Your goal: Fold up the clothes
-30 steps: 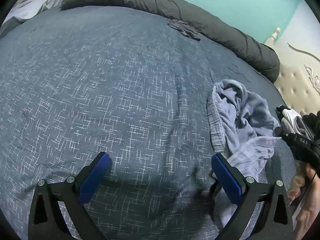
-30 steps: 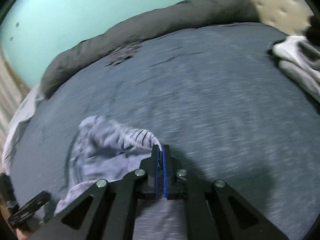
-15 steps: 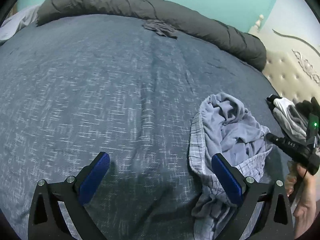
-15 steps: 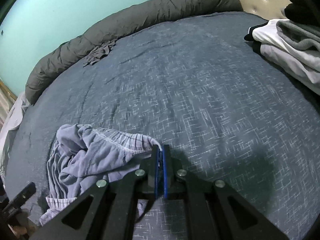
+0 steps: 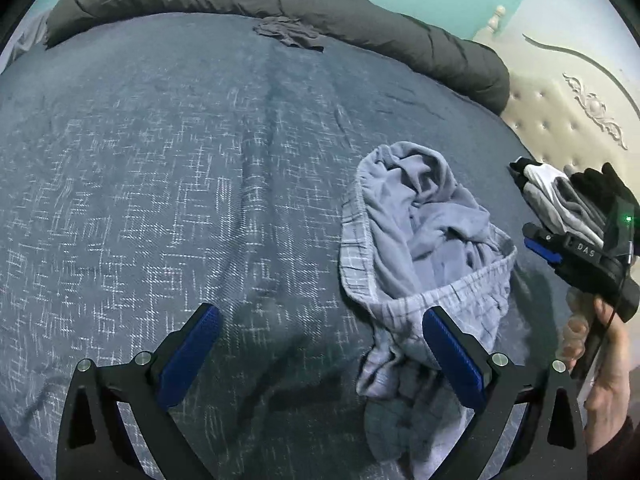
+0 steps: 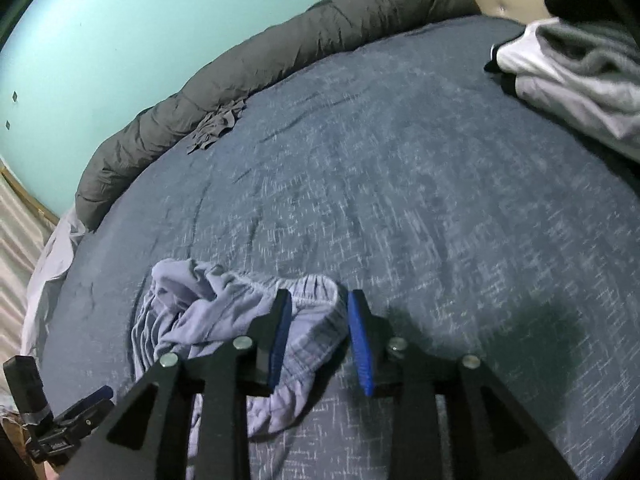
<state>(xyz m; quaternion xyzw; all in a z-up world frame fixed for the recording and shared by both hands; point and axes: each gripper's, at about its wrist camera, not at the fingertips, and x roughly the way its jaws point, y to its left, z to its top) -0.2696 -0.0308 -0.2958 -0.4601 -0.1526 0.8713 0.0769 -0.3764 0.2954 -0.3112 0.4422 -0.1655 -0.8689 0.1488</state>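
Over the blue bedspread (image 6: 420, 168), the right gripper (image 6: 320, 332) has just been opening, its pads parted around the waistband of crumpled lilac shorts (image 6: 224, 312). Left of the shorts, the left gripper (image 5: 320, 356) is spread wide. Folded clothes (image 6: 568, 72) lie beyond them.

Ahead of you the bed (image 5: 160, 184) wears a blue flecked cover. A rolled dark grey duvet (image 5: 360, 20) rims it from 11 to 2 o'clock, the tufted cream headboard (image 5: 560, 120) beside it and the teal wall (image 6: 120, 40) behind.
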